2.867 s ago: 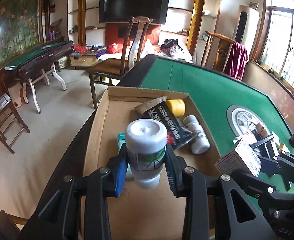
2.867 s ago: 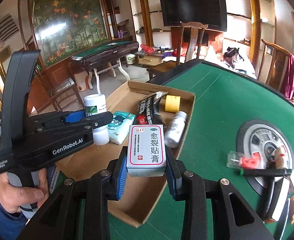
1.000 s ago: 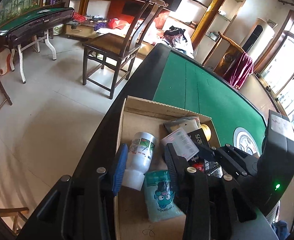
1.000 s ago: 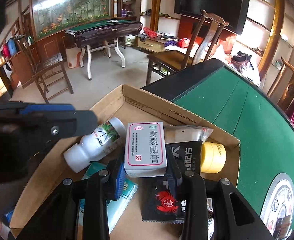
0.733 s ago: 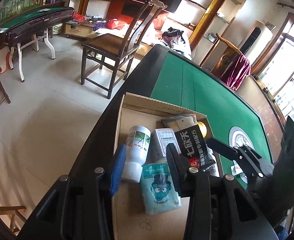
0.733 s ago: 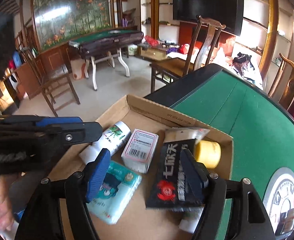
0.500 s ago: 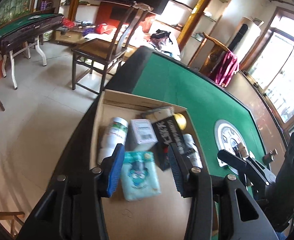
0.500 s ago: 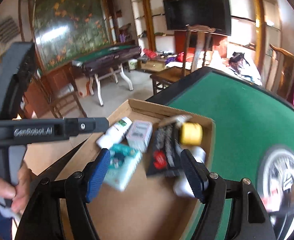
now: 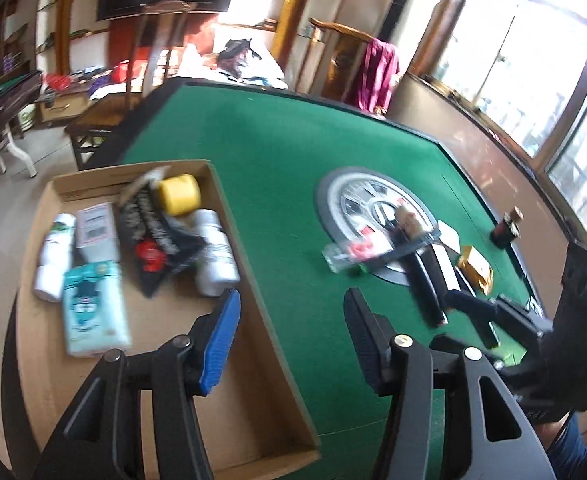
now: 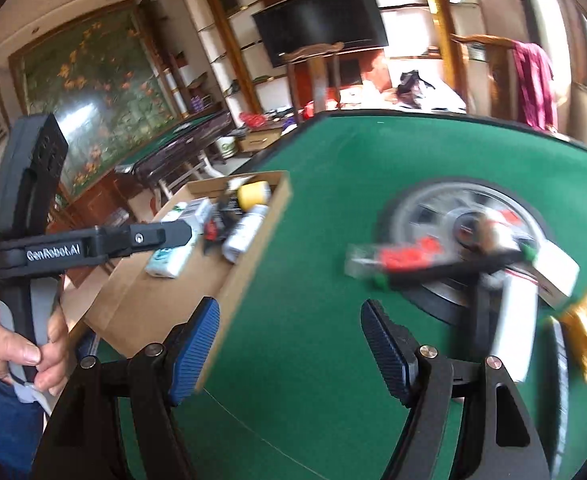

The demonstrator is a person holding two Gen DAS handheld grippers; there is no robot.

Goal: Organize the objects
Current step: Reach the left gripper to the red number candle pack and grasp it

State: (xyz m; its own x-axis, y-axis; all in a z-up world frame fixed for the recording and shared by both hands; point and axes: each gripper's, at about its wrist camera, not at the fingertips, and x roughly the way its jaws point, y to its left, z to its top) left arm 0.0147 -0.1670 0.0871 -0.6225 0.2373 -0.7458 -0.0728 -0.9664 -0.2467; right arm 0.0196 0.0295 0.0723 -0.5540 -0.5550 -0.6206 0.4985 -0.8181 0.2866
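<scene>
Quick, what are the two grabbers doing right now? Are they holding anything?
Left gripper: open, holding nothing; its jaws have just been opening.
Right gripper: open, holding nothing, over the green table.

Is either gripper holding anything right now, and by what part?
Nothing is held: the left gripper and the right gripper both stand open and empty, the left's jaws just having widened.

Cardboard box (image 9: 253, 292) of items, green table (image 9: 277, 152), jaws apart

A dark television (image 10: 325, 20) hangs behind a wooden chair (image 10: 313, 76) draped nearby with maroon cloth (image 9: 377, 76).
</scene>
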